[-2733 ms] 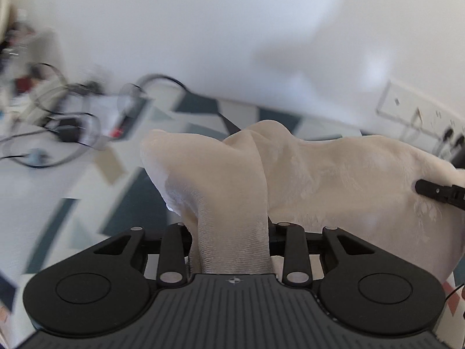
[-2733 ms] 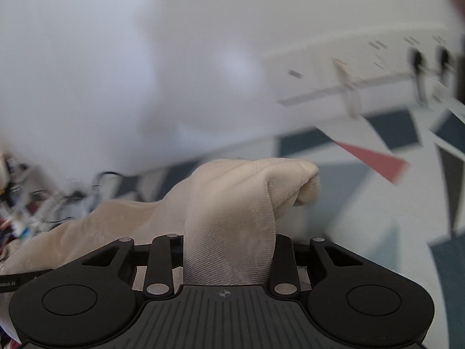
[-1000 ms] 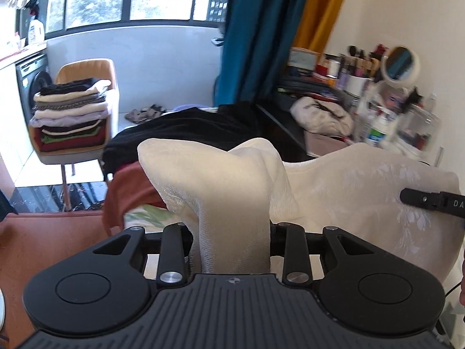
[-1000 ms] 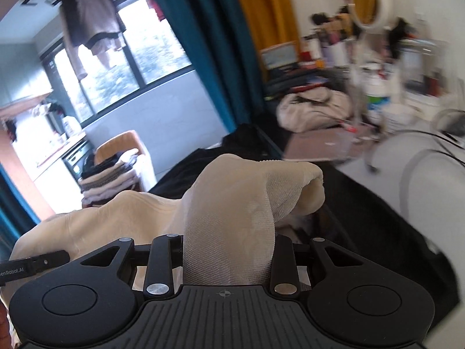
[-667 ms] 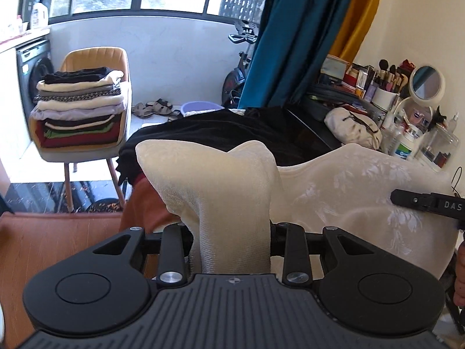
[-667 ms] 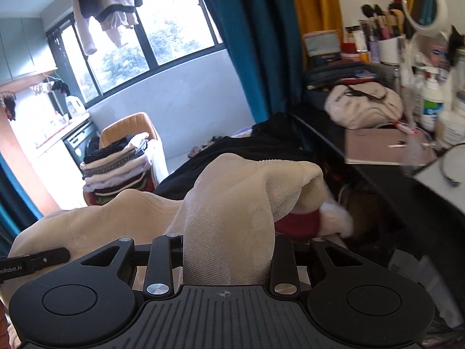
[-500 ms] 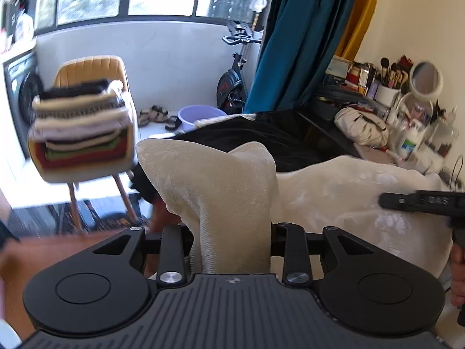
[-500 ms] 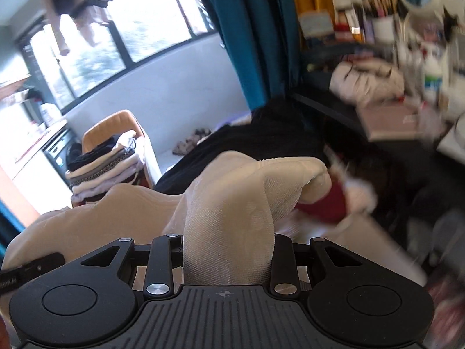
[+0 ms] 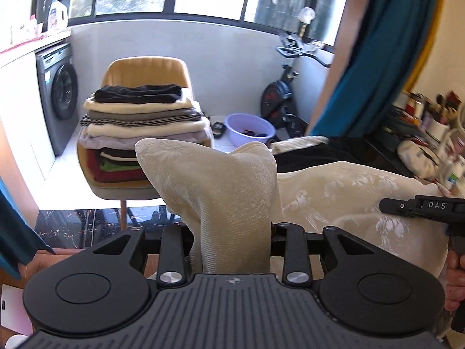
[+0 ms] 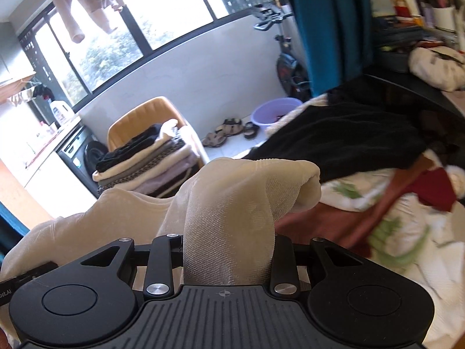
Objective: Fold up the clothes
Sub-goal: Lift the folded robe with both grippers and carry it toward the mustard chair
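A cream velvet garment (image 9: 221,186) with a faint floral pattern hangs in the air between both grippers. My left gripper (image 9: 232,232) is shut on one bunched edge of it. My right gripper (image 10: 228,232) is shut on another bunched edge (image 10: 241,197); the cloth hides the fingertips in both views. The right gripper's body (image 9: 421,208) shows at the right of the left wrist view, with the cloth spread between. Ahead stands a tan chair (image 9: 145,69) bearing a stack of folded clothes (image 9: 139,128), also in the right wrist view (image 10: 145,157).
A bed with black, red and white clothes (image 10: 363,145) lies right. A washing machine (image 9: 58,93), purple basin (image 9: 251,129), exercise bike (image 9: 284,87), teal curtain (image 9: 377,43) and cluttered dresser (image 9: 430,122) surround the chair. Sandals (image 10: 226,133) lie on the floor.
Both grippers have swung with the garment from the wall and patterned floor round to the room, and now face the chair with the stack, which looks nearer. The grips are unchanged.
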The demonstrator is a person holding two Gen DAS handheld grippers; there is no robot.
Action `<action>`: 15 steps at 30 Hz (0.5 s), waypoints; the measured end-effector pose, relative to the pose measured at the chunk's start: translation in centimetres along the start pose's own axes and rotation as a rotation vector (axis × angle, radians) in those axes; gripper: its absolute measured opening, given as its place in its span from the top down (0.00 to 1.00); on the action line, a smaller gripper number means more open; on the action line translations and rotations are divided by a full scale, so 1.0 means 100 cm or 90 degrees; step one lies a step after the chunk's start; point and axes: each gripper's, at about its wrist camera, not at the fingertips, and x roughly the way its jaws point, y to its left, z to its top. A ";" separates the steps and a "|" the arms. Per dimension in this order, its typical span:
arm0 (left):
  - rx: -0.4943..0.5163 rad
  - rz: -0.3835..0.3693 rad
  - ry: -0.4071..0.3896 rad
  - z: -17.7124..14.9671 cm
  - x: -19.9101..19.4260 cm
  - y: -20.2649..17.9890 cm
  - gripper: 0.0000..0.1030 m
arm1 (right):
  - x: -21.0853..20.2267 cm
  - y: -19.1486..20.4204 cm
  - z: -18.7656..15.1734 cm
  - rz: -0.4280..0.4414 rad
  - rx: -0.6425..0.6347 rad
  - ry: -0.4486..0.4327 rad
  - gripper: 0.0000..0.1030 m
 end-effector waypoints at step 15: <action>-0.031 0.042 0.008 0.161 0.164 0.144 0.68 | 0.239 0.092 0.130 0.056 -0.030 0.017 0.73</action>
